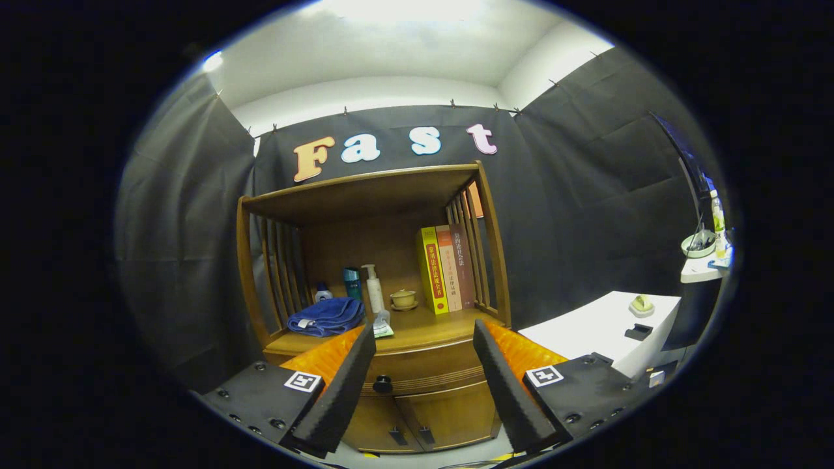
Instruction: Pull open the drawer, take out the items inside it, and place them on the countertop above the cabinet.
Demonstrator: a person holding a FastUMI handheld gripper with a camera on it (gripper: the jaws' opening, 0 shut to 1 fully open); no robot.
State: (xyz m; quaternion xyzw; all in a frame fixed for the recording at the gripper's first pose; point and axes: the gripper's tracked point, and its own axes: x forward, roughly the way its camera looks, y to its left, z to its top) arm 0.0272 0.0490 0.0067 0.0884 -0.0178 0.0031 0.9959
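Observation:
A wooden cabinet (417, 410) stands ahead, with a drawer (430, 371) under its countertop (423, 332). The drawer is closed and has a small dark round knob (382, 384). My gripper (423, 339) is open, its fingers spread wide and nothing between them. It is still some way back from the cabinet. The knob appears between the fingers, close to the left finger. What lies inside the drawer is hidden.
On the countertop lie a folded blue towel (326, 316), a pump bottle (373, 288), a teal box (352, 284), a small cup on a saucer (403, 299) and upright books (446, 268). Two lower doors (417, 417) sit under the drawer. A white table (603, 332) stands to the right.

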